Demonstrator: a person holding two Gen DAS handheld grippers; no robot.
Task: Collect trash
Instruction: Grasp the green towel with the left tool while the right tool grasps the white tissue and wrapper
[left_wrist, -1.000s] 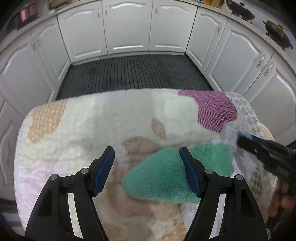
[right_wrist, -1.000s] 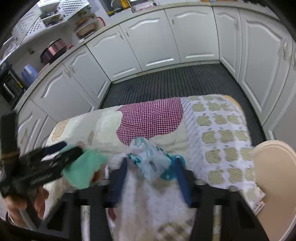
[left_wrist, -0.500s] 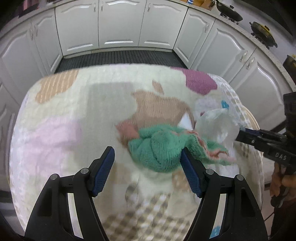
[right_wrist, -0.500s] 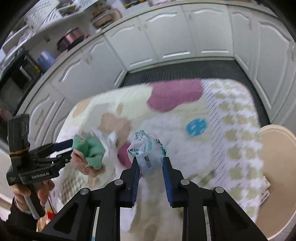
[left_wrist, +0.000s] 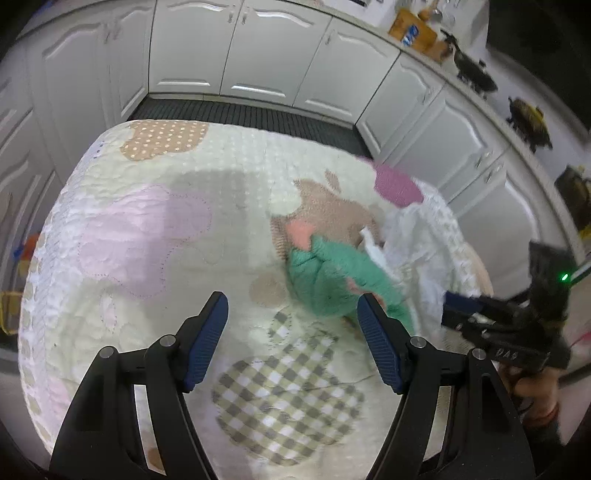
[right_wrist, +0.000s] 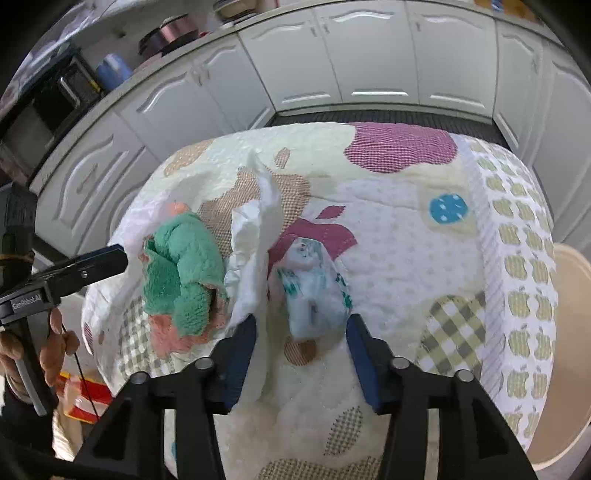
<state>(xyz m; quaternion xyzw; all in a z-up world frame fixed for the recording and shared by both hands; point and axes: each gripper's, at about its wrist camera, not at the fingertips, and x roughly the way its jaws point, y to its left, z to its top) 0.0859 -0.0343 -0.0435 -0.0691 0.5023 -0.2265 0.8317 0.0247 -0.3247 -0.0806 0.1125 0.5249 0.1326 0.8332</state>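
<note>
Quilt-covered counter serves as sorting spot. White plastic bag slumps centre, green cloth at its 9 o'clock. Wrapper lies between right gripper, jaws opening, apparently just dropped. Left gripper wide, empty.

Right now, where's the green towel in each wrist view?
Left wrist: green towel right of centre, just beyond the left gripper's right finger.
Right wrist: green towel left of centre, left of the white plastic bag.
Shared landmark: the magenta apple patch on the quilt.
</note>
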